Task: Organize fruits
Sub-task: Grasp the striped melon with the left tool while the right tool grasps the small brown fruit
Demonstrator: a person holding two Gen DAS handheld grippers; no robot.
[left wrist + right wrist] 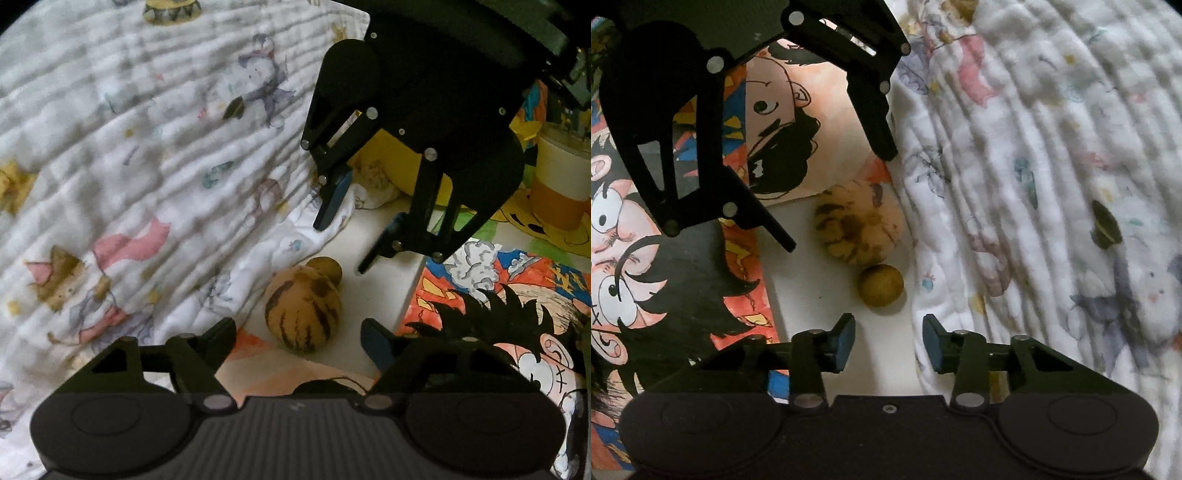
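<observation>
Right wrist: striped fruit touching small fruit

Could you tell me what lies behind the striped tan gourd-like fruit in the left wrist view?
A small round brownish fruit touches the striped tan fruit behind; its lower part is hidden.

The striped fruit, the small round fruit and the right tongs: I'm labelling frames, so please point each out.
striped fruit (858,225), right wrist view, centre of its top.
small round fruit (881,285), right wrist view, its middle.
right tongs (888,341), right wrist view, gap between fingertips.
</observation>
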